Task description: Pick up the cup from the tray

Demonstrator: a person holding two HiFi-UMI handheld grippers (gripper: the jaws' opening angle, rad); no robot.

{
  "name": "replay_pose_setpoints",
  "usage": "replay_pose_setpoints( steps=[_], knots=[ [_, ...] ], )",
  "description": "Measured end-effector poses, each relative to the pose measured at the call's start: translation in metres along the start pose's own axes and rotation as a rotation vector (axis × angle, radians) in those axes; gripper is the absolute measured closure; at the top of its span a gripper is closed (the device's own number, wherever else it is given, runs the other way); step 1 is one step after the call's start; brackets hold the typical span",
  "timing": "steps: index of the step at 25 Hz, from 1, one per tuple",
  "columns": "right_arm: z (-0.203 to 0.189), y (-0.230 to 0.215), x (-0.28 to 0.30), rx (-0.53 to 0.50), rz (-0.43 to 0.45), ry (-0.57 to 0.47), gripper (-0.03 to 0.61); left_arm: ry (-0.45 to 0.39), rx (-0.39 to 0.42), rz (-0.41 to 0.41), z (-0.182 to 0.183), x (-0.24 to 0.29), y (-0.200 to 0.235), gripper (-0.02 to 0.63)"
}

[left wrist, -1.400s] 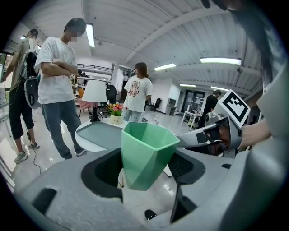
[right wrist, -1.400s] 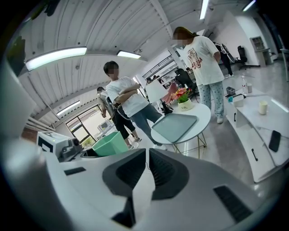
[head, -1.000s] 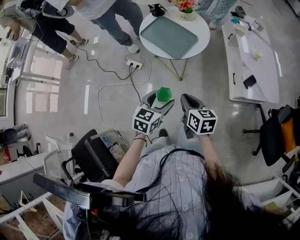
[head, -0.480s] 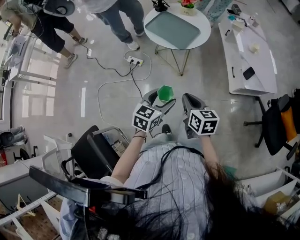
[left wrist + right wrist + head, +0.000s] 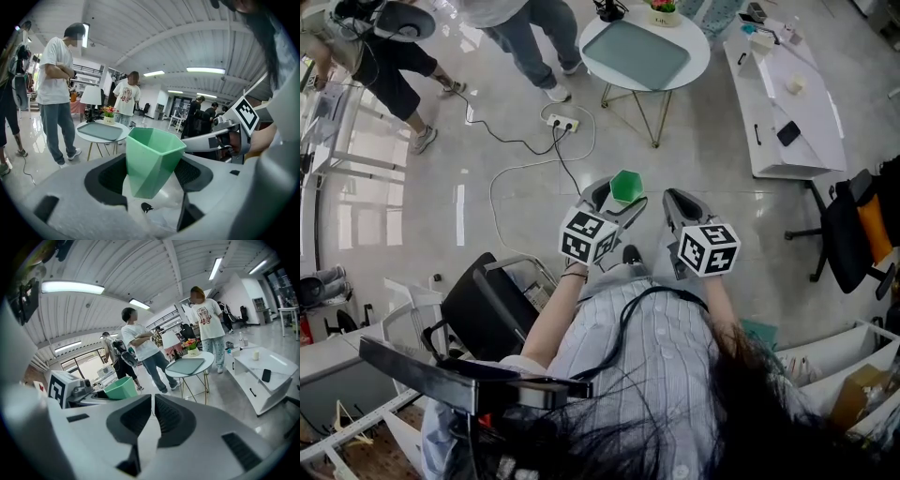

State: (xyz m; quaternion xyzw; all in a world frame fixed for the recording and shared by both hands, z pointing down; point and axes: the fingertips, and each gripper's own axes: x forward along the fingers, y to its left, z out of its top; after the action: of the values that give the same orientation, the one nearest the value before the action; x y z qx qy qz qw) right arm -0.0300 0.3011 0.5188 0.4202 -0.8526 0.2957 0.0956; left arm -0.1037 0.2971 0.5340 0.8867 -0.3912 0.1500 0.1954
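The left gripper (image 5: 614, 195) is clamped on the green cup (image 5: 625, 186) and holds it in the air over bare floor, well apart from the grey tray (image 5: 636, 54) on the round table (image 5: 701, 52). Just beside it, the right gripper (image 5: 678, 202) has its jaws pressed together on nothing. A power strip (image 5: 562, 122) with its cable lies between cup and table. A standing person (image 5: 525, 37) is at the table's left edge, and a white bench (image 5: 787, 112) flanks its right.

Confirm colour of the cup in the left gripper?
Green; the cup, faceted, sits between the left gripper jaws. Left gripper view shows it best.
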Motion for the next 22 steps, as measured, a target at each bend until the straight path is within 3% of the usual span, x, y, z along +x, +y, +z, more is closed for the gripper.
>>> replay_pose_setpoints(
  steps=[22],
  knots=[
    [-0.008, 0.013, -0.032, -0.059, 0.009, -0.038, 0.535, -0.043, 0.011, -0.021, -0.002, -0.010, -0.027, 0.288]
  ],
)
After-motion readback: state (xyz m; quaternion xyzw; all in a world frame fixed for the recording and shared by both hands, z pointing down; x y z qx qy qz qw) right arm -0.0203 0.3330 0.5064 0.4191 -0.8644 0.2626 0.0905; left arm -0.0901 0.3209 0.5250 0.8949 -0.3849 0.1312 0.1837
